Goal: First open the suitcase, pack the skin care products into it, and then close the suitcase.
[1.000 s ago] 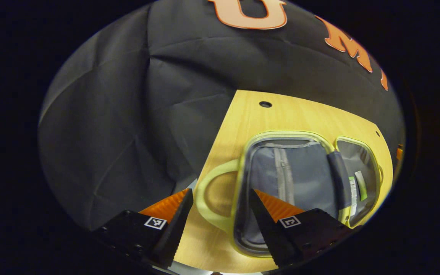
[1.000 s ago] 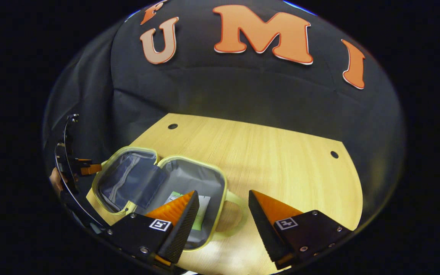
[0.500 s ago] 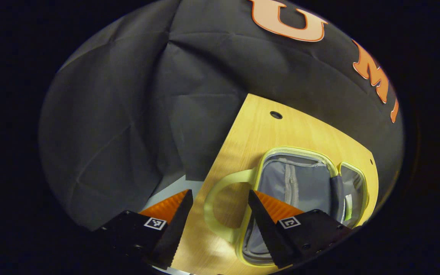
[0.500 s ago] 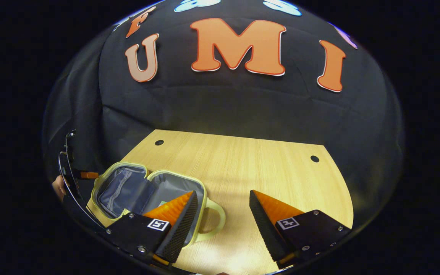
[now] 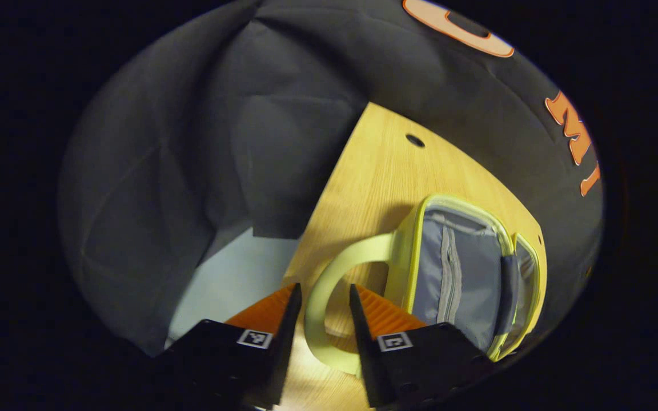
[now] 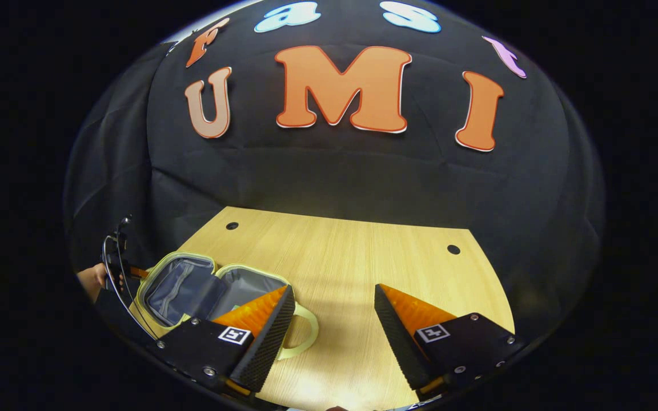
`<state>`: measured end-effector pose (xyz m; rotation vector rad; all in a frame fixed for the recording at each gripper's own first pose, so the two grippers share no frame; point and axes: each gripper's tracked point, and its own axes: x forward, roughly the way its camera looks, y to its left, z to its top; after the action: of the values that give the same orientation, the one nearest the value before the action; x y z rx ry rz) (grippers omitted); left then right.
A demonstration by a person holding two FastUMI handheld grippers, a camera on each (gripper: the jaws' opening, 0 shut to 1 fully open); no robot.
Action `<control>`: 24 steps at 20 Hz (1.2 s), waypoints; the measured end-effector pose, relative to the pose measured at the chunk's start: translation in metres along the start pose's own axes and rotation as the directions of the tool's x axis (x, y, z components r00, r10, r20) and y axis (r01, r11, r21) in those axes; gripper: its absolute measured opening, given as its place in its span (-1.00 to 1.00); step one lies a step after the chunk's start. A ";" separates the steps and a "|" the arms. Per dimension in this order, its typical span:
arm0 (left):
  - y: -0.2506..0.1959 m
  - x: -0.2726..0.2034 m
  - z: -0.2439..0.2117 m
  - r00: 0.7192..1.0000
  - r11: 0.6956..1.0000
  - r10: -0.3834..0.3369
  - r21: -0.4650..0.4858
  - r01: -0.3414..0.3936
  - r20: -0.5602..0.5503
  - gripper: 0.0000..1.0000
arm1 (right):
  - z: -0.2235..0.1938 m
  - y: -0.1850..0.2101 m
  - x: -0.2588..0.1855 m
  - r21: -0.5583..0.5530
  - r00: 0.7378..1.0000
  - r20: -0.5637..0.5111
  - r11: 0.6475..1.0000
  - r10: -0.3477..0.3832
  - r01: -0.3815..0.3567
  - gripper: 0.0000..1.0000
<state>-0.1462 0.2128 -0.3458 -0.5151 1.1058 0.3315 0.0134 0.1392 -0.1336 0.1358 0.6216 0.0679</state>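
Now the small pale-yellow suitcase with a grey fabric lining (image 5: 466, 268) lies open on the light wooden desk (image 5: 374, 171), its two halves spread flat and joined by a grey hinge strip, toward the desk's left side as the right gripper view shows it. In the left gripper view the left gripper (image 5: 322, 297) has its jaws narrowed around the looped pale-yellow handle (image 5: 329, 285) of the nearer half; the loop's outer band passes between them, though whether both fingers actually press on it cannot be told. The right gripper (image 6: 332, 317) hovers over the desk just beside the case with its jaws wide and nothing between them. A little green and white shows at the far half's lining, which suggests a skin care product already inside, though it is too small to be sure. Closing looks like the step in hand. To do it well, the handle should be pinched squarely across its band, not at a tip, and the half swung up and over the hinge in an arc rather than dragged, or the light case may slide. The free gripper could steady the other half, then press the rims together.
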 end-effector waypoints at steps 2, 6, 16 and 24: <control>0.000 0.004 0.001 1.000 0.999 -0.010 0.046 0.010 0.002 -0.42 | 0.000 -0.011 -0.006 0.006 1.000 0.006 1.000 -0.019 0.019 0.82; -0.009 -0.023 0.030 0.991 0.996 0.014 0.090 -0.026 0.132 -0.77 | -0.004 -0.029 -0.015 0.000 0.999 0.007 0.999 -0.044 0.044 0.82; -0.075 -0.184 0.105 0.903 0.976 -0.075 0.215 -0.020 0.422 -0.79 | 0.006 -0.051 -0.032 0.003 0.996 0.079 1.000 -0.028 0.028 0.85; -0.211 -0.262 0.107 0.823 0.946 -0.209 0.323 0.033 0.528 -0.80 | 0.018 -0.097 -0.050 -0.024 0.988 0.150 0.999 -0.041 0.045 0.86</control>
<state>-0.0691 0.0947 -0.0224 -0.1882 0.5295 0.1747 -0.0143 0.0366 -0.1041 0.1004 0.4730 0.0243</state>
